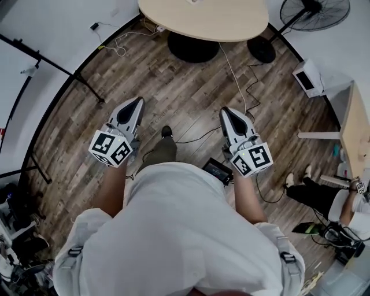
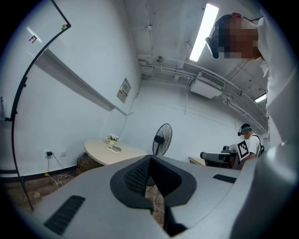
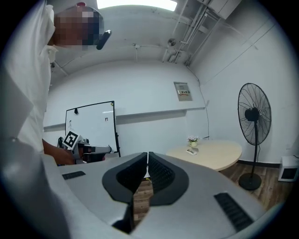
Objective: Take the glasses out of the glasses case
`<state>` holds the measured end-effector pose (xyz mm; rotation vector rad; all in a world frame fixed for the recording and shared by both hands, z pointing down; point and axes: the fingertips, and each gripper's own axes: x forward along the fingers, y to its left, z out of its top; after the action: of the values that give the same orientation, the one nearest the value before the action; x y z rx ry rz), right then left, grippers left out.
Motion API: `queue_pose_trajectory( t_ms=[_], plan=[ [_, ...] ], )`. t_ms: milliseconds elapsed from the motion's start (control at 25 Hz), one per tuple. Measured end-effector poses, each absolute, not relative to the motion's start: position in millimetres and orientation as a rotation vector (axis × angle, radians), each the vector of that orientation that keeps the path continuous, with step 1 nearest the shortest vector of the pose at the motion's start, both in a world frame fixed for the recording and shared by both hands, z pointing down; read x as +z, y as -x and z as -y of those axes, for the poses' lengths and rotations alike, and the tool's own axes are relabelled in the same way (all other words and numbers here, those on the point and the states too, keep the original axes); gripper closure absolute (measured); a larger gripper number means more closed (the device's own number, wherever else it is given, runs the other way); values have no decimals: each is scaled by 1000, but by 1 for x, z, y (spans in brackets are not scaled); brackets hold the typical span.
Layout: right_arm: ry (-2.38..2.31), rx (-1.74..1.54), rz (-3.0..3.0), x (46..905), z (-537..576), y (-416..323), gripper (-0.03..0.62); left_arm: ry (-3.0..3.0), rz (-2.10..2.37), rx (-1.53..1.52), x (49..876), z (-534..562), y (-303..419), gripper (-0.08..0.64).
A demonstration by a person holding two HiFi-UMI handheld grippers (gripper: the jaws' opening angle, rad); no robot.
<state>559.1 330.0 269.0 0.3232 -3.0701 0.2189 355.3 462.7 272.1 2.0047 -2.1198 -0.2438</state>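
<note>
Neither a glasses case nor glasses can be made out for certain. A small flat object (image 3: 191,151) lies beside a little flower pot (image 3: 192,140) on the round beige table (image 1: 202,20); it is too small to identify. I stand on the wooden floor, short of the table. My left gripper (image 1: 137,102) and right gripper (image 1: 224,110) are held out at waist height and point toward the table. Seen close in its own view, the left gripper (image 2: 150,159) has its jaws together with nothing between them. The right gripper (image 3: 147,154) is likewise shut and empty.
The table stands on a black round base (image 1: 192,47). A standing fan (image 1: 315,11) is at the far right, with a white box (image 1: 308,77) near it. Cables (image 1: 237,75) trail over the floor. A whiteboard (image 3: 91,126) stands at the left. Another person (image 1: 324,196) sits at the right.
</note>
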Motion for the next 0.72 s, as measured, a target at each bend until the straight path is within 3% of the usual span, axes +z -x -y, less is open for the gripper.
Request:
queue_pose_trajectory(
  t_ms=[720],
  plan=[
    [-343, 182, 3041, 248, -182, -357, 566, -2103, 2083, -318, 229, -313, -167, 548]
  ],
)
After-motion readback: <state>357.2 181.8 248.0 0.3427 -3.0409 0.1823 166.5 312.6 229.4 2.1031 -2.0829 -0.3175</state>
